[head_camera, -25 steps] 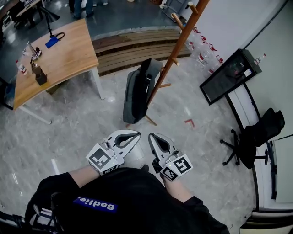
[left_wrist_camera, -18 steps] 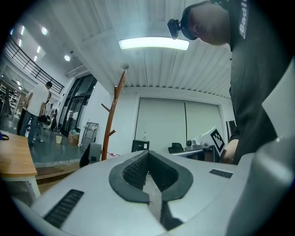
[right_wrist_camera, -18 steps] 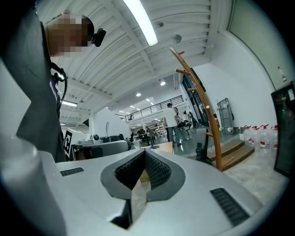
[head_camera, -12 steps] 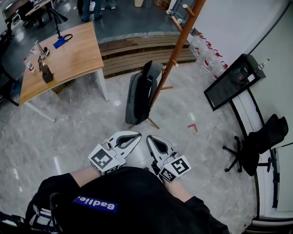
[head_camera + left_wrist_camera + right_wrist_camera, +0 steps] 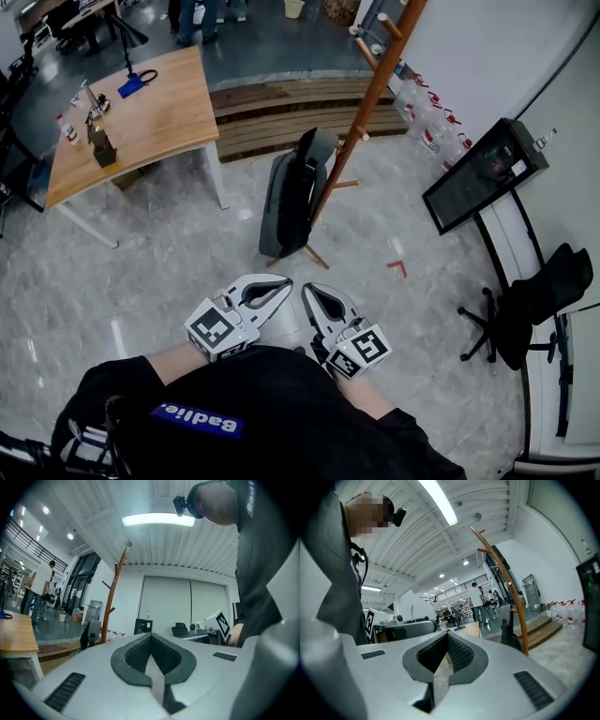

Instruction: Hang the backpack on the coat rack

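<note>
A dark grey backpack (image 5: 292,193) stands upright on the floor, leaning against the foot of a brown wooden coat rack (image 5: 361,112). The rack's pole slants up to the top of the head view, with pegs near its upper end. Both grippers are held close to the person's body, well short of the backpack. My left gripper (image 5: 281,285) is shut and holds nothing. My right gripper (image 5: 307,292) is shut too, also with nothing in it. In the left gripper view the backpack (image 5: 90,633) and rack (image 5: 112,603) appear small at the left; in the right gripper view the rack (image 5: 508,603) rises at the right.
A wooden table (image 5: 131,122) with small items stands at the left back. Wooden steps (image 5: 281,103) run behind the rack. A black monitor (image 5: 478,173) and a black office chair (image 5: 530,300) are at the right. Water bottles (image 5: 431,122) stand near the wall.
The view has shifted slightly toward the backpack and rack. Both grippers stay shut, close to the body.
</note>
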Available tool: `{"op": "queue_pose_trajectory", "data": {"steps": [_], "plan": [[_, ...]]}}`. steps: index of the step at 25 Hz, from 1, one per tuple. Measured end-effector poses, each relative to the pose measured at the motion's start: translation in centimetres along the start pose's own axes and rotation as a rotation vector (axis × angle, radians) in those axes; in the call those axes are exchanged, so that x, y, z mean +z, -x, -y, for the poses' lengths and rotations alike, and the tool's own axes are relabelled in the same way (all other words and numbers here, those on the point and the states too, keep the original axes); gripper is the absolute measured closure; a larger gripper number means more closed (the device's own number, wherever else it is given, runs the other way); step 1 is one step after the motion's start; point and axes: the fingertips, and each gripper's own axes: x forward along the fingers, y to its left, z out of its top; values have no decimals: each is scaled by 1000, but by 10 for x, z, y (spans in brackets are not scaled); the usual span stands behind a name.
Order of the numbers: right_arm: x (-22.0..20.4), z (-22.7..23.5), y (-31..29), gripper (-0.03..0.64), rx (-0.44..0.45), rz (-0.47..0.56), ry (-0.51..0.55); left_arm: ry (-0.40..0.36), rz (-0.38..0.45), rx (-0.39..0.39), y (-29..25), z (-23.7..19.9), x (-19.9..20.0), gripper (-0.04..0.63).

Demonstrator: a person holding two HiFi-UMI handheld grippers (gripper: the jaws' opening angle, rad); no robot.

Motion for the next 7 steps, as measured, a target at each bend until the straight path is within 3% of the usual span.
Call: {"op": "queue_pose_trajectory", "data": {"steps": [7], "plan": [[-2, -2, -2, 611, 4, 1, -10, -19, -17, 11, 5, -5, -8, 588]]}}
